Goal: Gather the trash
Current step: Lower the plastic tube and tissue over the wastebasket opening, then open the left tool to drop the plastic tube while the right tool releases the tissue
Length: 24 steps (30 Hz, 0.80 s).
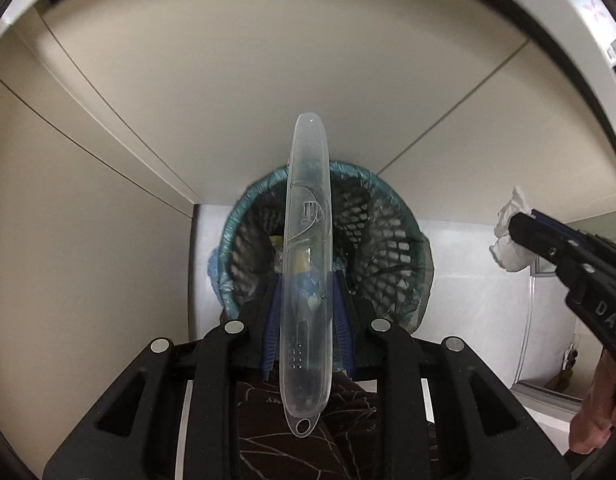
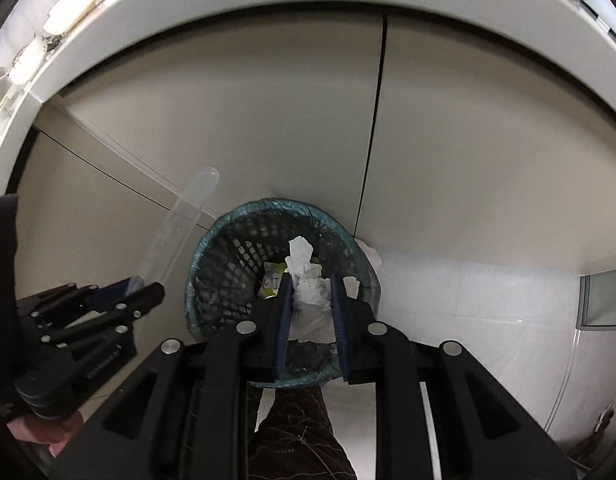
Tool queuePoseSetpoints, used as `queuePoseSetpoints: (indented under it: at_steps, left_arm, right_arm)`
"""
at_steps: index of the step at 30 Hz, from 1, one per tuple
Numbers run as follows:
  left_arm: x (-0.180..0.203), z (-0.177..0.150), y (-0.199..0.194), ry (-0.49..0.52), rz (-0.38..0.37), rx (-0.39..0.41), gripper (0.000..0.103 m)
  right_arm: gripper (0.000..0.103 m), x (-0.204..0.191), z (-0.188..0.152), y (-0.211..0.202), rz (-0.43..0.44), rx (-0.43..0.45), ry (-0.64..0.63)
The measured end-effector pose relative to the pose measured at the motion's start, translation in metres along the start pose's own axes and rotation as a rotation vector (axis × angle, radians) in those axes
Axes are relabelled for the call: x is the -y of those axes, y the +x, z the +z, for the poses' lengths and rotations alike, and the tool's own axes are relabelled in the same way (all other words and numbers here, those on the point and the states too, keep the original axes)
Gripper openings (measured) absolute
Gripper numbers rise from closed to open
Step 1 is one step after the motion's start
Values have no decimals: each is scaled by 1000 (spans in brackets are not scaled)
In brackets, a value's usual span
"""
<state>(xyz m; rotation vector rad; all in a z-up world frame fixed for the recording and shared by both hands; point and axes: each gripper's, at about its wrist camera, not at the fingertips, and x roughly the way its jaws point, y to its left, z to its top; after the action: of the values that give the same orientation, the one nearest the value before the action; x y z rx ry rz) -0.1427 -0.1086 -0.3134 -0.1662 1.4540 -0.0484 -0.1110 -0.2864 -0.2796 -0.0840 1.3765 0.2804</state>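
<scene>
Two loads hung above the lined mesh wastebasket (image 2: 276,292): left gripper (image 1: 306,304) pinching a clear toothbrush case (image 1: 307,264), right gripper (image 2: 311,308) clamping crumpled tissue (image 2: 308,296). Drop step, apparently. Next move called for spreading the jaws over the opening.

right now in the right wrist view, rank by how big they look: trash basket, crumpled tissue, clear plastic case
1. trash basket
2. clear plastic case and crumpled tissue: unsure, since the tissue sits nearer the camera.

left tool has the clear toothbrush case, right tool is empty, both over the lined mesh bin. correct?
Not quite: the right tool isn't empty. The right wrist view shows it shut on a crumpled white tissue. The rest holds: the left tool grips the clear toothbrush case, and both sit over the lined mesh bin.
</scene>
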Motion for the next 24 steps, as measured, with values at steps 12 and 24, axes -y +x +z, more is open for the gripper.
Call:
queuePoseSetpoints:
  at_steps: [12,24]
  left_arm:
    - [19,-9,31,53,-16,-68,25]
    - [5,-2,7,20,-2,36,72]
  right_arm:
    - [18,-2,-10,17,-6,-57,6]
    - [18,-2,-7,25,-3,-59,3]
